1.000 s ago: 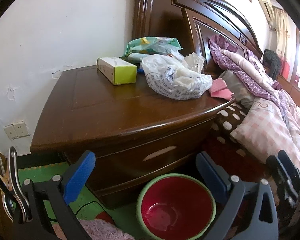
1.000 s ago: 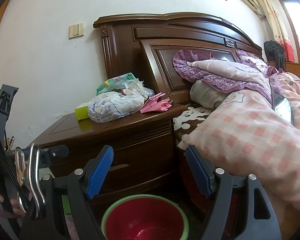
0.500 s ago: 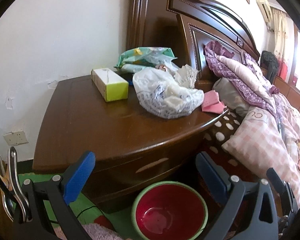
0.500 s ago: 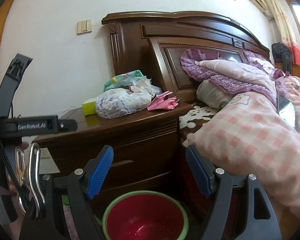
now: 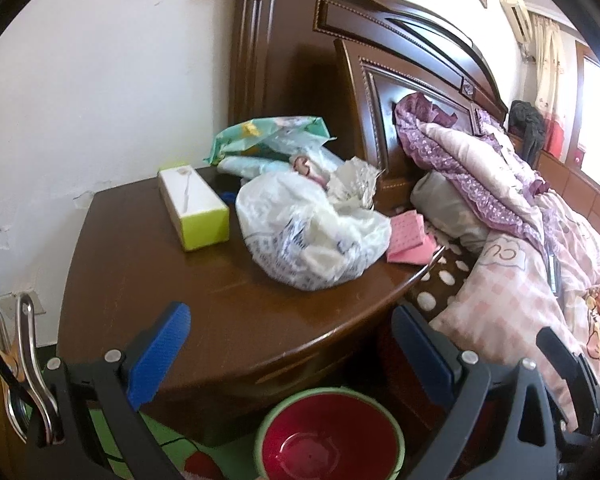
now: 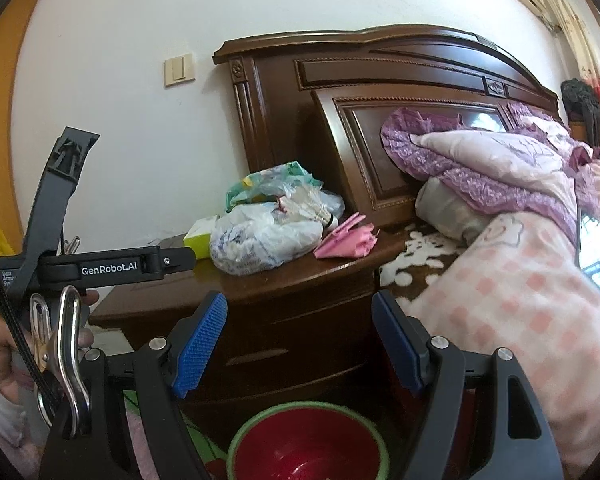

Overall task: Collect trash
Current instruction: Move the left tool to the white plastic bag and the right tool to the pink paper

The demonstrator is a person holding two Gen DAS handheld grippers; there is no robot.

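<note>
Both grippers, left gripper (image 5: 288, 356) and right gripper (image 6: 300, 340), I am raising higher toward the nightstand (image 5: 148, 264), jaws staying apart and empty.

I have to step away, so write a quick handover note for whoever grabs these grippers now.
Left gripper: open, empty, above the nightstand's front edge.
Right gripper: open, empty, lower, facing the drawers.
Trash on the nightstand: white plastic bag, pink paper at the bed-side edge, green packet at the back. A tissue box sits beside the bag.
Red bin on the floor in front, looks empty.
Done: nothing collected yet.
Left: pick up each piece and drop it in the bin.
</note>
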